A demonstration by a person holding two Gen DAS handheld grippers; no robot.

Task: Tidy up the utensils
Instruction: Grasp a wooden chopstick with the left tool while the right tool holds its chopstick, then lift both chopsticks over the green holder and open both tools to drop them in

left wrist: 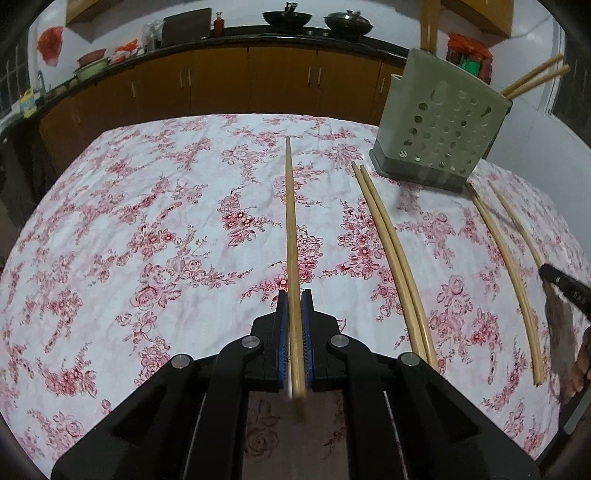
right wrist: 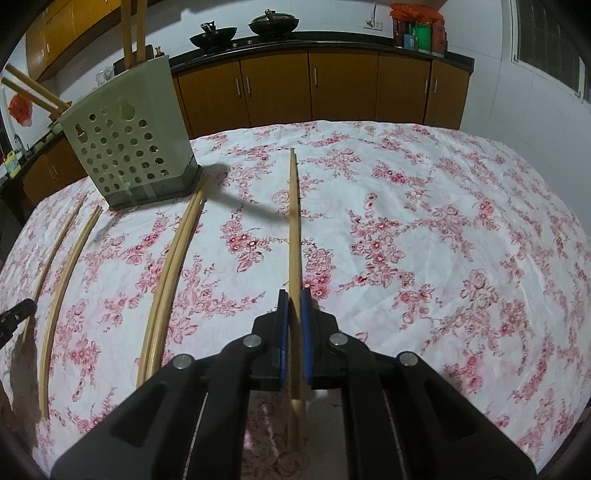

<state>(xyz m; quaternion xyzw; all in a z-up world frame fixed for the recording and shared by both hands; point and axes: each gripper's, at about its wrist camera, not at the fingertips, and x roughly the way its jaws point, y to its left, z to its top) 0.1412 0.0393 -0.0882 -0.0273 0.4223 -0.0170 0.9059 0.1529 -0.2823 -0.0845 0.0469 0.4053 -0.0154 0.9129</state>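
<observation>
My left gripper [left wrist: 294,295] is shut on a wooden chopstick [left wrist: 291,229] that points forward over the floral tablecloth. My right gripper [right wrist: 294,294] is shut on another chopstick [right wrist: 294,221], also pointing forward, with its shadow on the cloth. A grey-green perforated utensil holder [left wrist: 439,125] stands at the table's far side, also in the right wrist view [right wrist: 129,147], with several chopsticks sticking out of its top. A chopstick pair [left wrist: 391,254] lies on the cloth between the grippers, also in the right wrist view [right wrist: 173,269]. More single chopsticks [left wrist: 506,266] [right wrist: 62,273] lie beside it.
The table [left wrist: 147,206] is covered with a white and pink floral cloth. Behind it run brown kitchen cabinets [right wrist: 332,88] with a dark counter holding woks [right wrist: 273,24] and jars. The other gripper's tip shows at each view's edge [left wrist: 561,284] [right wrist: 14,317].
</observation>
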